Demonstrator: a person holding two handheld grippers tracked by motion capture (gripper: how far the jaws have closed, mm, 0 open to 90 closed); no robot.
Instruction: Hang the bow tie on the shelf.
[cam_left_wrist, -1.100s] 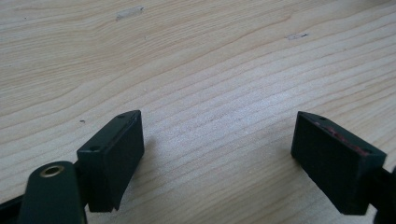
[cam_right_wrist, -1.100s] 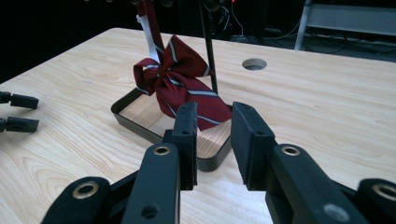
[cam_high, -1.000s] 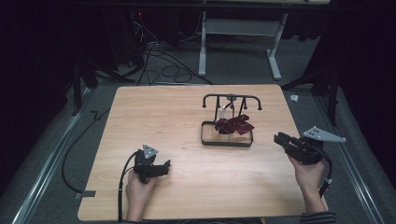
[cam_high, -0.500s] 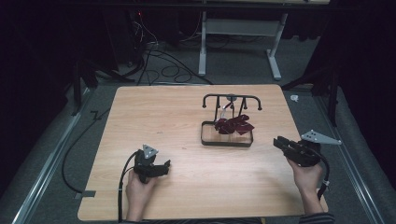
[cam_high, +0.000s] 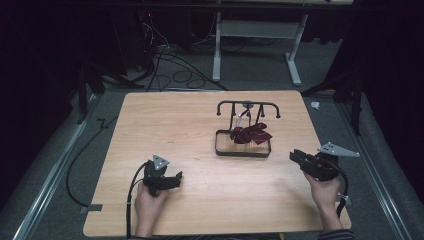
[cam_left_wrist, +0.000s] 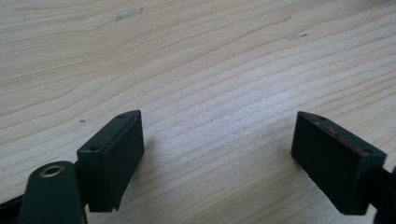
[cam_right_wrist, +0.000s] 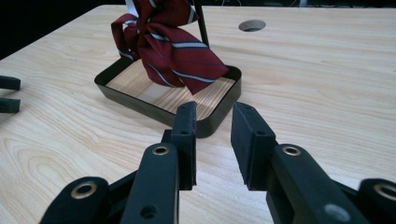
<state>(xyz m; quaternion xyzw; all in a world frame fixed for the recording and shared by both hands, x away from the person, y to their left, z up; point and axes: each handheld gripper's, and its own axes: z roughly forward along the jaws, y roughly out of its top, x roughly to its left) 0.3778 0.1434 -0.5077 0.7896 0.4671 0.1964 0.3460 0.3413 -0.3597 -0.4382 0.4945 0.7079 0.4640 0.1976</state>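
The striped burgundy necktie (cam_right_wrist: 168, 46) hangs bunched from the black rack (cam_high: 247, 106), its loose end drooping into the rack's tray base (cam_right_wrist: 154, 109), which sits on the desk (cam_high: 200, 125) toward its far right part. The right claw (cam_right_wrist: 212, 140) is low over the desk, just short of the tray's near rim, aimed at the tie; its jaws stand a little apart with nothing between them. The left claw (cam_left_wrist: 219, 149) rests well away from the rack, on the near-left side, jaws spread wide over bare wood and holding nothing.

The step in hand looks like an approach to take the tie. To do it well, the right claw should rise enough to pass over the tray rim, then go for the thick hanging fold rather than the thin tip, with the jaws opened wider first so the fabric enters cleanly. The left claw could steady the rack, since a pull on the tie may tip or drag the light frame
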